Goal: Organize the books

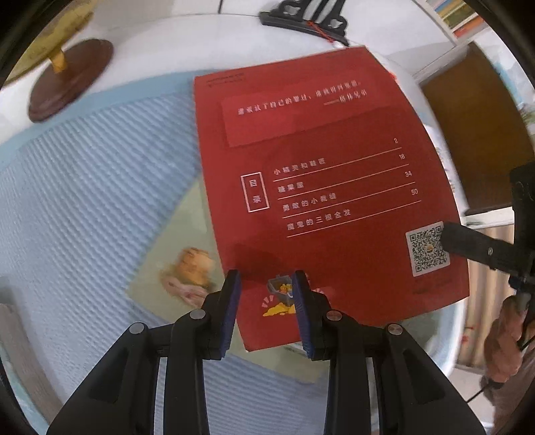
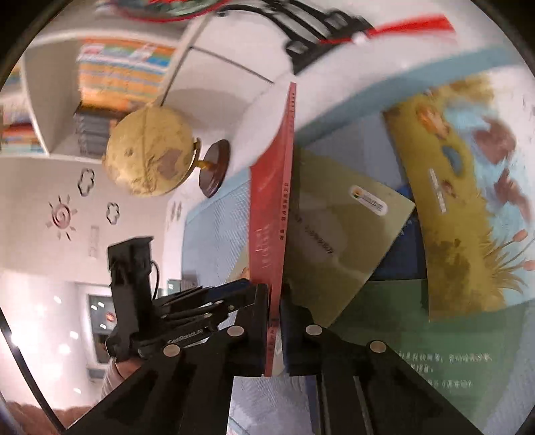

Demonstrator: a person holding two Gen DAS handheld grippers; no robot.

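step: lifting thin red paperback book (image 1: 321,187) off blue textured mat (image 1: 100,187). right gripper (image 2: 276,321) clamped on its edge; left gripper (image 1: 265,284) part-open, jaws apart over cover, grips nothing. next: raise clear of mat, keep level.

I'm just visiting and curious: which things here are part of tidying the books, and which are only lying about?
Part of the job:
- red book, clamped by the right gripper
- pale green book under it
- yellow and blue picture book
- left gripper, open above the red book

Just lying about:
- globe
- black stand
- blue mat
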